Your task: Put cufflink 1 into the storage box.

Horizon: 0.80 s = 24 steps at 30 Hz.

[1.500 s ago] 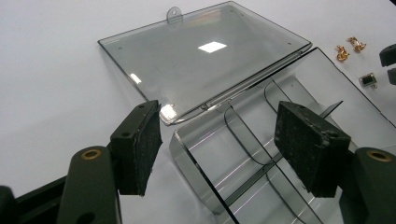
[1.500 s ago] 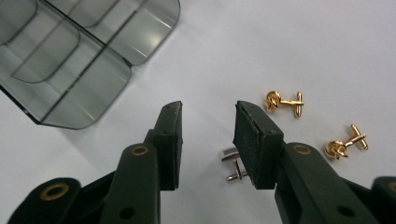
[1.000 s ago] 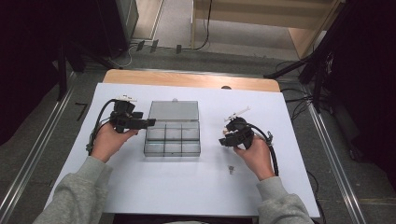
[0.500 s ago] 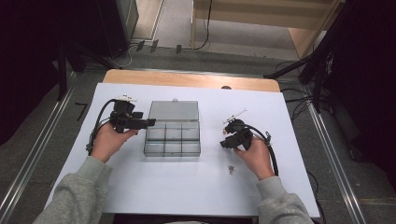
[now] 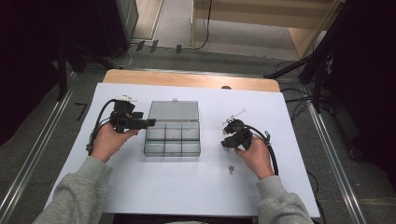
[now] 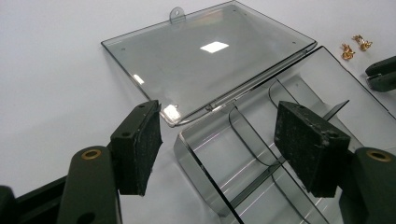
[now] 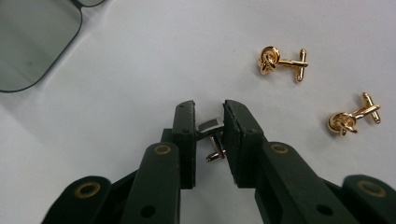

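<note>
Right gripper jaws have just been closing, now clenching a silver cufflink; next it needs lifting into the open box. Left gripper jaws are gaping, straddling the box corner.

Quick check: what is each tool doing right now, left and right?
Left tool: open, empty, jaws either side of the clear box's corner.
Right tool: jaws just closing on a silver cufflink, pads gripping it.

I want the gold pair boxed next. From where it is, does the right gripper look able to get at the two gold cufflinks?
Probably yes, but not yet: the right gripper is closed on a silver cufflink. The gold cufflinks lie close beyond it on bare table, nothing between.
</note>
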Each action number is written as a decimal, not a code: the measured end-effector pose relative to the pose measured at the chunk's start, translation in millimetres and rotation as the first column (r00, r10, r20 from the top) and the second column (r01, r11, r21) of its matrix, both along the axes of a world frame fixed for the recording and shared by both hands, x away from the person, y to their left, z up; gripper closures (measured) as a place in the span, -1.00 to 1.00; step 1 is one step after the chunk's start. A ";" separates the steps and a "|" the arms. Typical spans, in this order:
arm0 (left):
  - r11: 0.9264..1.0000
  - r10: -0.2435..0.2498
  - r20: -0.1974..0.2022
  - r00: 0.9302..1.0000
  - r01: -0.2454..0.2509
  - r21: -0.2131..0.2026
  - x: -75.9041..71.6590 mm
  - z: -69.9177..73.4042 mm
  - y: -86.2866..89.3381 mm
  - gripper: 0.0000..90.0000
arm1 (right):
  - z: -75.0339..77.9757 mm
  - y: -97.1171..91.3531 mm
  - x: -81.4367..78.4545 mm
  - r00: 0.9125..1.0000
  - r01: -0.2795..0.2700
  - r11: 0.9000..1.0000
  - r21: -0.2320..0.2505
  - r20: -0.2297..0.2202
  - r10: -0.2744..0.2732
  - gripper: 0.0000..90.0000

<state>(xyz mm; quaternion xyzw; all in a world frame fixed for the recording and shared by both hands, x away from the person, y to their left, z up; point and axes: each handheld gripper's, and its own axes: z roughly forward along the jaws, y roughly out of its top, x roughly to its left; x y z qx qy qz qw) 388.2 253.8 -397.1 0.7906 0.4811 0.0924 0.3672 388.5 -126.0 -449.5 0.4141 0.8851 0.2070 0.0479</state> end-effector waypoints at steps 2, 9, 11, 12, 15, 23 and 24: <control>1.000 -0.002 -0.001 1.000 0.002 -0.002 0.1 -0.2 0.1 -0.28 | 0.3 -0.1 0.1 1.000 0.002 1.000 0.007 -0.005 -0.002 0.72; 1.000 -0.006 -0.001 1.000 0.006 0.002 0.0 -0.7 -0.7 -0.28 | 4.9 -0.7 -0.8 1.000 0.003 1.000 0.031 -0.007 -0.002 0.97; 1.000 -0.004 0.000 1.000 0.004 0.004 0.0 -0.8 -0.8 -0.28 | 4.8 -0.6 -0.6 1.000 0.010 0.999 0.035 -0.012 -0.010 0.98; 1.000 -0.005 -0.001 1.000 0.005 0.003 0.1 -0.8 -0.6 -0.28 | 4.9 -0.5 -0.6 1.000 0.013 0.999 0.035 -0.013 -0.013 0.98; 1.000 -0.005 -0.002 1.000 0.005 0.003 0.1 -0.7 -0.4 -0.28 | 6.3 0.7 0.0 0.999 0.030 0.999 0.024 -0.021 -0.030 0.99; 1.000 -0.011 -0.009 1.000 0.011 0.003 -0.2 -0.8 -1.1 -0.28 | 12.9 -0.5 -0.4 0.999 0.039 0.998 0.055 -0.022 -0.038 0.99; 1.000 -0.011 -0.008 1.000 0.011 0.002 -0.6 -0.7 -1.7 -0.28 | 13.2 -0.3 -0.5 0.999 0.039 0.998 0.055 -0.021 -0.038 0.99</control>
